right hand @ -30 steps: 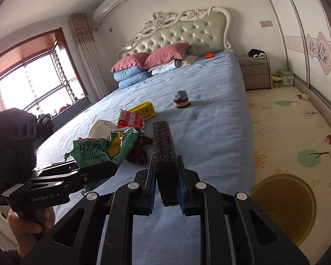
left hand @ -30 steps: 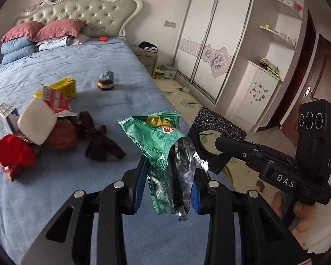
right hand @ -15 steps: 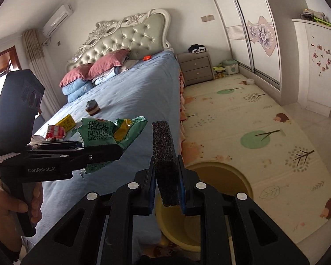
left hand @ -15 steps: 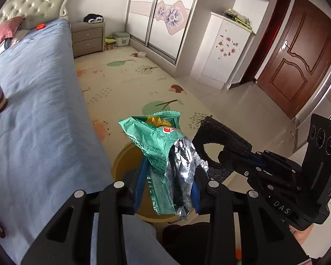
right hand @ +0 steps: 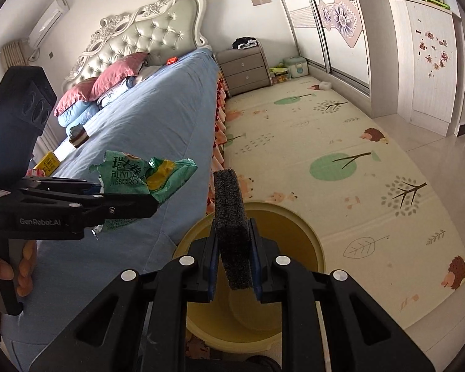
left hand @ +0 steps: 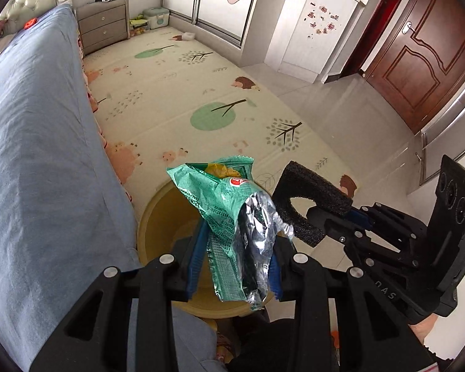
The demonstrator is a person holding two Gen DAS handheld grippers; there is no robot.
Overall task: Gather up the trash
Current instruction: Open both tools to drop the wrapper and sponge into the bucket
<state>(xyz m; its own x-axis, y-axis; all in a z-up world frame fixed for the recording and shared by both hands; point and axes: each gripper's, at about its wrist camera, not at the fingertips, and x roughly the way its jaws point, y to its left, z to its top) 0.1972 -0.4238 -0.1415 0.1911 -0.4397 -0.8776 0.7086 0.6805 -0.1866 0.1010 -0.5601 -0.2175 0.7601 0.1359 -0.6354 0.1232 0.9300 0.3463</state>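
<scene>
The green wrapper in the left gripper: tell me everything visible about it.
The wrapper is a crumpled green snack bag, torn open, with silver foil lining showing, a yellow patch and white print. It stands roughly upright, pinched low between the blue pads of the left gripper, its top flaring free. It hangs above the yellow bin beside the bed. Nothing else touches it.

Bright, even daylight; sharp frames with strong fisheye bending and dark corners.
</scene>
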